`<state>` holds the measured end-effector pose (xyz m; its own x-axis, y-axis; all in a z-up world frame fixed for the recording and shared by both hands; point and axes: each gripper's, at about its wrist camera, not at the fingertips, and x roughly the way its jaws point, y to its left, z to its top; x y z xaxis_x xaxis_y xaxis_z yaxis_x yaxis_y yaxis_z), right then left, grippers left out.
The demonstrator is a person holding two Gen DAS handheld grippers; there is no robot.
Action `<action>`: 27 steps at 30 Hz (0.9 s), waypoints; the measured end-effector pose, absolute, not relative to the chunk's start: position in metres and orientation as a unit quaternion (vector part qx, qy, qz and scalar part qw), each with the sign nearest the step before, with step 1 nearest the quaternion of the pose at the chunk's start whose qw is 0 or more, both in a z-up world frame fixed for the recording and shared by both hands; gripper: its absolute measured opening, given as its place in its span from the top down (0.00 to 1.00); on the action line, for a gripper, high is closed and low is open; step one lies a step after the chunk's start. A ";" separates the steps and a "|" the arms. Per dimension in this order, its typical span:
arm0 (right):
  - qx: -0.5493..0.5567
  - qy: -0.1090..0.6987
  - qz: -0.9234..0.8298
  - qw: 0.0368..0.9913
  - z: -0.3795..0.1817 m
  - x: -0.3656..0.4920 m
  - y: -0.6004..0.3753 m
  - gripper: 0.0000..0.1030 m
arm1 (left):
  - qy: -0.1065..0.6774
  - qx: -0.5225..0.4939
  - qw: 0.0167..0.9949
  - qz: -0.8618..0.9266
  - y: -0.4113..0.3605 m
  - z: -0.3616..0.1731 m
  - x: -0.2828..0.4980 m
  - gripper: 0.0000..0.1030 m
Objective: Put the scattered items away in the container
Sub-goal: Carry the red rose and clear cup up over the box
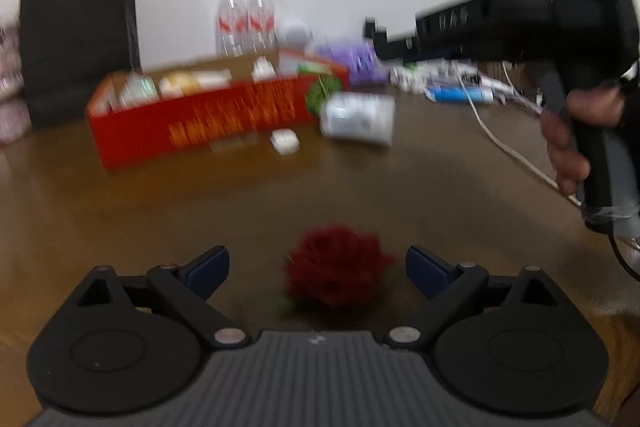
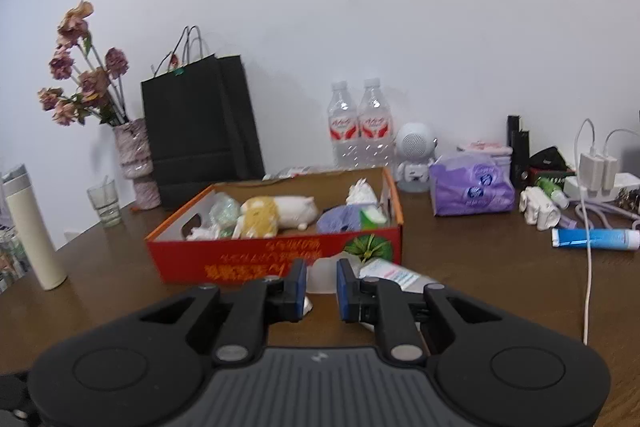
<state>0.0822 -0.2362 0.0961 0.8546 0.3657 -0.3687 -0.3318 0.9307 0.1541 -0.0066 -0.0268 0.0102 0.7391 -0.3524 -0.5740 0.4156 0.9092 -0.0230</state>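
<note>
A dark red fabric flower [image 1: 338, 269] lies on the brown table [image 1: 440, 195], between the wide-apart fingers of my left gripper [image 1: 318, 262]; the pads stand clear of it, so that gripper is open. The red cardboard box [image 2: 276, 259] holds a plush toy [image 2: 280, 211] and other small items. In front of it lie a white tissue pack [image 1: 358, 119], a small white case [image 1: 285, 141] and a translucent piece [image 2: 320, 273]. My right gripper [image 2: 322, 281] hovers shut above these, nothing pressed between its pads. A hand [image 1: 576, 139] carries it, seen at the right of the left wrist view.
Behind the box stand a black paper bag [image 2: 200, 123], two water bottles [image 2: 360, 123] and a purple tissue pack [image 2: 472, 187]. A vase of dried flowers [image 2: 134, 163], a glass [image 2: 104, 203] and a cream flask [image 2: 34, 227] stand left. A blue tube [image 2: 596, 239] and a white cable [image 2: 588, 267] lie right.
</note>
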 end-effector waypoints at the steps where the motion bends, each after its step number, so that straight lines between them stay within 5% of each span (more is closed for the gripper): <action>1: 0.041 0.201 0.184 0.961 0.095 0.080 -0.235 0.86 | 0.301 0.052 0.931 -0.200 -0.029 0.008 -0.005 0.07; 9: 0.031 0.195 0.208 0.958 0.094 0.056 -0.227 0.86 | 0.315 0.056 0.936 -0.146 -0.038 0.003 0.001 0.57; 21: 0.020 0.162 0.232 0.959 0.130 0.074 -0.218 0.86 | 0.153 -0.012 0.988 -0.017 0.005 0.101 0.042 0.61; 27: 0.022 0.185 0.268 0.945 0.167 0.145 -0.205 0.86 | 0.154 -0.037 0.987 0.006 0.004 0.135 0.123 0.60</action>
